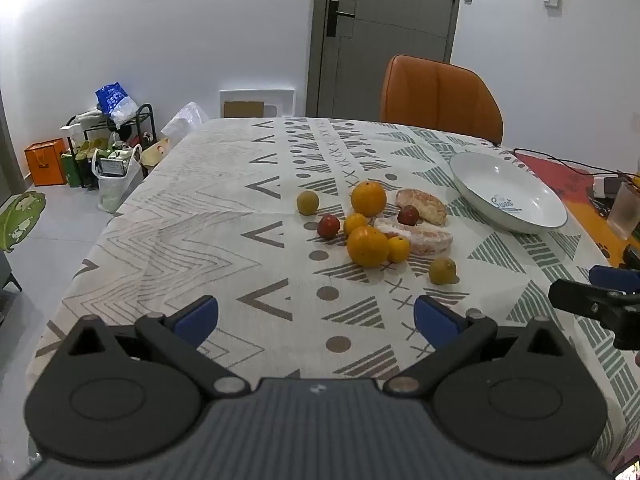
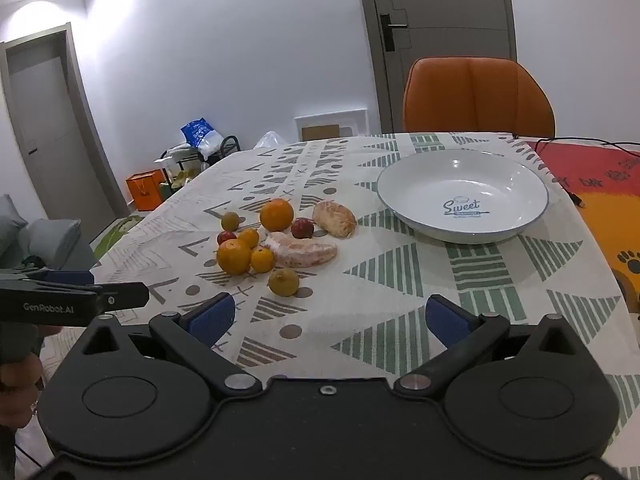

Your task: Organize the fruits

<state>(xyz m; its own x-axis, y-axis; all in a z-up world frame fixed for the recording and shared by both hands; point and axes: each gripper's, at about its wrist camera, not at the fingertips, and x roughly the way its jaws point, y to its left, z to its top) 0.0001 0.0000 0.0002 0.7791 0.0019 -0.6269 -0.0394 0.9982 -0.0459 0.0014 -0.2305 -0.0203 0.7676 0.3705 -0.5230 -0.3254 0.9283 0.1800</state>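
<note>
Nothing is sorted yet: the shallow white ceramic bowl (image 2: 520, 216) with blue lettering sits empty, and every fruit lies on the patterned tablecloth (image 2: 400, 312) left of the bowl, namely oranges (image 2: 277, 214), small red and yellow-green fruits, and peeled pomelo segments (image 2: 300, 251). The left gripper (image 1: 316, 318) and right gripper (image 2: 330, 318) hover nearer than the bowl, tilted downward, jaws spread wide, holding nothing.
</note>
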